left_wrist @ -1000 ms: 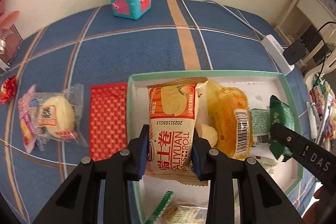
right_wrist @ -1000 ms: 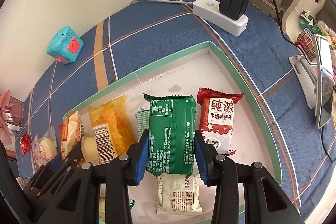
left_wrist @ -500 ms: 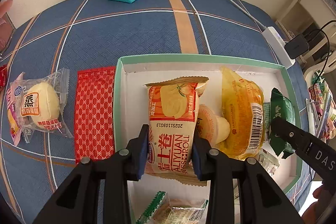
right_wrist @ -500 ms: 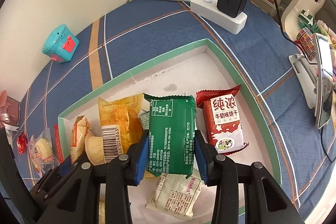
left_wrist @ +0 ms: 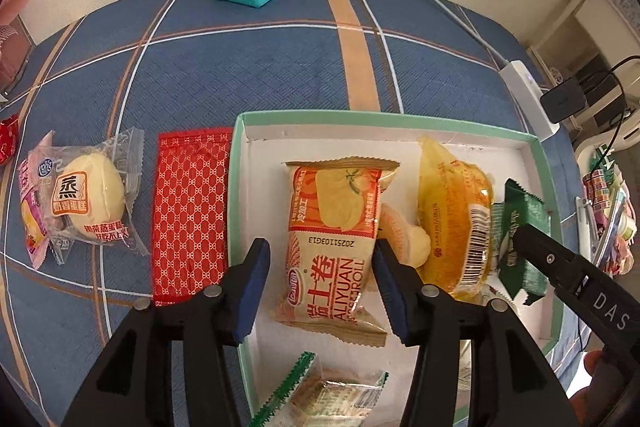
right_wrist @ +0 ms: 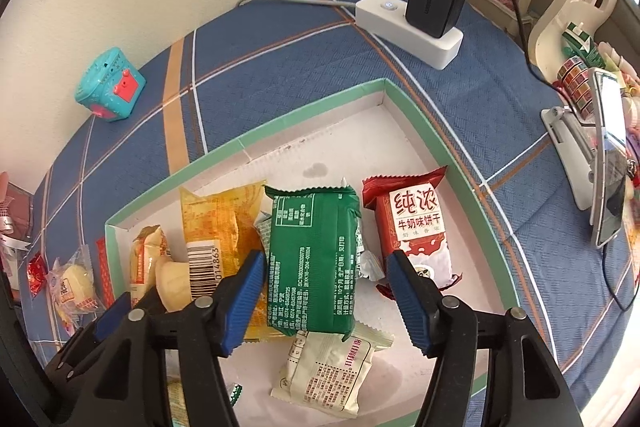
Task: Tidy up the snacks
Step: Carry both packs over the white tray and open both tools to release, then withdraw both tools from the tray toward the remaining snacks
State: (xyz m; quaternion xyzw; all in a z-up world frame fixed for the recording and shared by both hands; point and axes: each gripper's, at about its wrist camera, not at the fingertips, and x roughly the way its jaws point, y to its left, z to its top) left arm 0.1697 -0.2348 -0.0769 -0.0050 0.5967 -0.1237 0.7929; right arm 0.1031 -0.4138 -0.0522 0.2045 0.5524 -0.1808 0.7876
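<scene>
Snacks: cheese-roll packet (left_wrist: 334, 247) and green biscuit packet (right_wrist: 314, 259) laid flat in green-rimmed box (left_wrist: 360, 117), between opening jaws of left gripper (left_wrist: 320, 283) and right gripper (right_wrist: 324, 299), pads clear, apparently releasing for storage.

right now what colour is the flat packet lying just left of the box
Red with a small white lattice pattern; the flat packet beside the box shows best in the left wrist view.

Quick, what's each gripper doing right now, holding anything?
Left gripper: opening, egg roll pack released between fingers.
Right gripper: opening, green pack released between fingers.
</scene>
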